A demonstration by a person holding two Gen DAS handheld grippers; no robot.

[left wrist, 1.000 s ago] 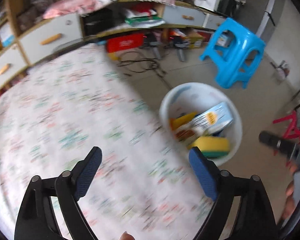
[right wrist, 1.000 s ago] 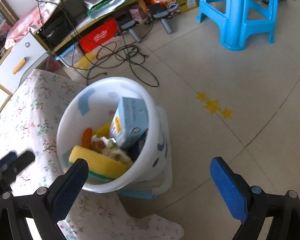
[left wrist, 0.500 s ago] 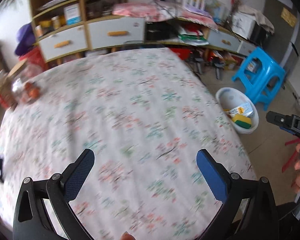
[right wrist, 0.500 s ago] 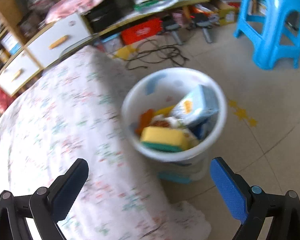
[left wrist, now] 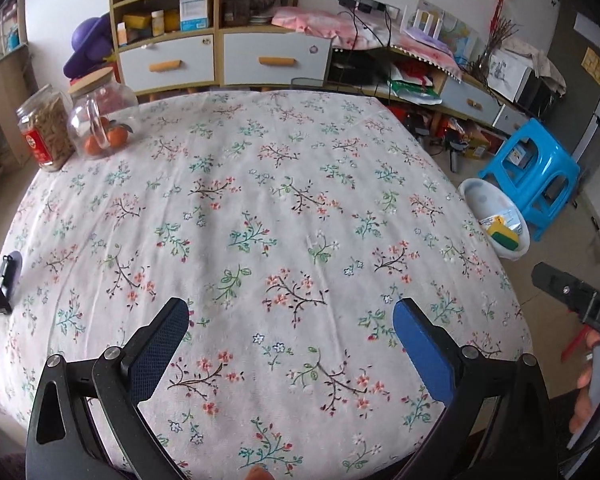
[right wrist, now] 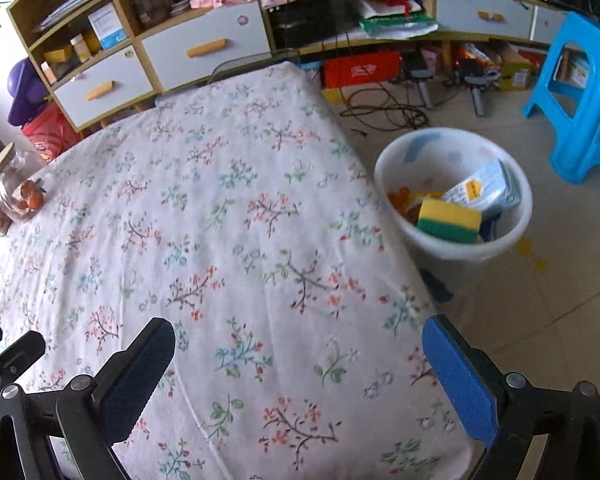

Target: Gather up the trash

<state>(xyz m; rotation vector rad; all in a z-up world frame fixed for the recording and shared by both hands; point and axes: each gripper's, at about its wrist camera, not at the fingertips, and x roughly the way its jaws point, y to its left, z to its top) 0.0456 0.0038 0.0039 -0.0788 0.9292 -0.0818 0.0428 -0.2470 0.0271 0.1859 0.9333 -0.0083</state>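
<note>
Both my claws spread, empty: left claw [left wrist: 290,334], right claw [right wrist: 300,356], over floral-cloth desk [left wrist: 260,200]. Trash sits in round white plastic bin [right wrist: 456,256] on floor beside desk's edge. Judgement: scan desk around bin-side edge before reaching; leave jars far from bin.

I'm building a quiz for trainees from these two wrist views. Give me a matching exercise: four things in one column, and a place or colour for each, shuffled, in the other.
Things:
1. sponge
2. stool
3. glass jar of oranges
4. left gripper

Descriptions:
A. on the table's far left corner
B. open over the tablecloth
C. yellow and green, in the white bin
D. bright blue, on the floor

Pairs: 1-C, 2-D, 3-A, 4-B
</note>
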